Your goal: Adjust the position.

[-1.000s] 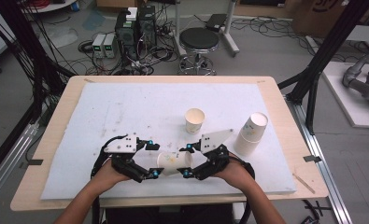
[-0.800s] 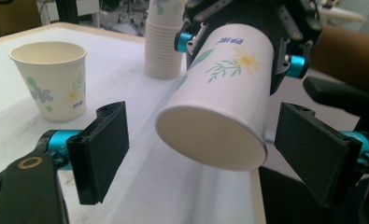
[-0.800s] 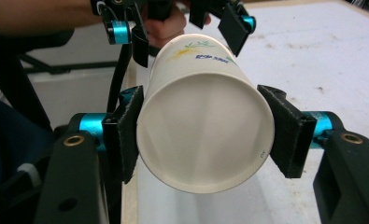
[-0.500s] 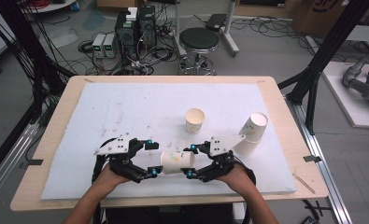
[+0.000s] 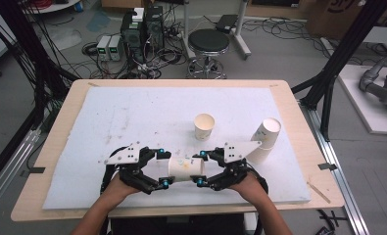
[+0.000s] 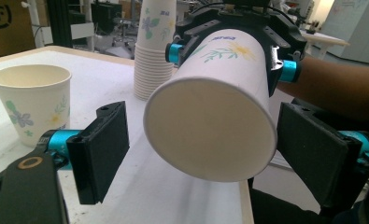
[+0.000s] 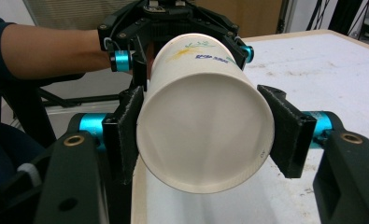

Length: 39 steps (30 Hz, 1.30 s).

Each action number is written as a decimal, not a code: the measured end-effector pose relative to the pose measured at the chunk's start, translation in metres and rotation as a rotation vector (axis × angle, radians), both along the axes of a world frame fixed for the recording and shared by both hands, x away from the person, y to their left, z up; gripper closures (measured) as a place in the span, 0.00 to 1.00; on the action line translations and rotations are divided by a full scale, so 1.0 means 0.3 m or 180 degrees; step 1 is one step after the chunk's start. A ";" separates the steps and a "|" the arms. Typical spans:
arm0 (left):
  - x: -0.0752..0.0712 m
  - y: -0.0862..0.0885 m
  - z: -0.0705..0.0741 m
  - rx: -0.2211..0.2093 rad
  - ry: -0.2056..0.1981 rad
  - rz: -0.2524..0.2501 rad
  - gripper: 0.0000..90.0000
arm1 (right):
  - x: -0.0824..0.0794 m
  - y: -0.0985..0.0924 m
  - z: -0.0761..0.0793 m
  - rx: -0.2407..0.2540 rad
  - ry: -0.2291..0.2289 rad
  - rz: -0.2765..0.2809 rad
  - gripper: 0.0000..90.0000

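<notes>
Near the front edge of the white mat point(image 5: 132, 112), a flowered paper cup point(image 5: 183, 169) lying on its side in the air, clear of the surface, with one gripper at each end.

Right gripper point(image 5: 201, 168) clamped on the cup: in the right gripper view, both black pads pressed against opposite sides of the near end point(image 7: 205, 135). Left gripper point(image 5: 163, 168) spread wide around the other end: in the left gripper view, a plain gap between one pad point(image 6: 100, 149) and the cup wall point(image 6: 215, 116), the other pad just beside it.

Probably held level like this so that each gripper can reach an end straight on, for a handover or for pulling nested cups apart. Cannot tell which.

Closed-looking round face toward each gripper camera, so cannot tell which end is the mouth, or whether anything is inside.

Farther back on the mat, well apart from the grippers, a single matching cup point(image 5: 204, 126) standing upright, mouth up, seemingly empty.

To its right, a stack of cups point(image 5: 265, 137), seemingly mouth down, rims bunched at the bottom in the left gripper view, leaning in the high view.
</notes>
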State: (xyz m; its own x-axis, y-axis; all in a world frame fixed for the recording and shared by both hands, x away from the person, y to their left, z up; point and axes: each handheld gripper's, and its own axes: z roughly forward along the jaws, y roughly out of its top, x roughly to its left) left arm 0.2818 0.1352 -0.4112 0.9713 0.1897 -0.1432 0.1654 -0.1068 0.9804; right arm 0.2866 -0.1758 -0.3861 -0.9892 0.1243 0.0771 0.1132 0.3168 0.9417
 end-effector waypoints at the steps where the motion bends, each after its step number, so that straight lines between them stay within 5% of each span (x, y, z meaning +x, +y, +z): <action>1: 0.000 -0.003 -0.001 -0.0004 -0.0005 -0.0009 0.20 | 0.001 0.000 -0.001 0.0013 0.0008 0.0002 0.41; 9: 0.002 -0.028 -0.003 -0.0055 -0.0062 -0.0117 0.24 | 0.006 -0.002 -0.009 0.0141 0.0119 0.0080 0.41; 23: 0.002 -0.031 0.022 0.0117 -0.0071 -0.0132 0.34 | 0.021 -0.008 -0.023 0.0213 0.0277 0.0059 0.39; 31: 0.009 -0.020 0.040 0.0274 0.0022 -0.0101 0.36 | 0.012 0.001 -0.015 0.0154 0.0272 -0.0055 0.25; 39: 0.011 -0.001 0.091 0.0602 0.0023 -0.0084 0.36 | 0.013 -0.009 0.015 0.0109 0.0197 -0.0161 0.24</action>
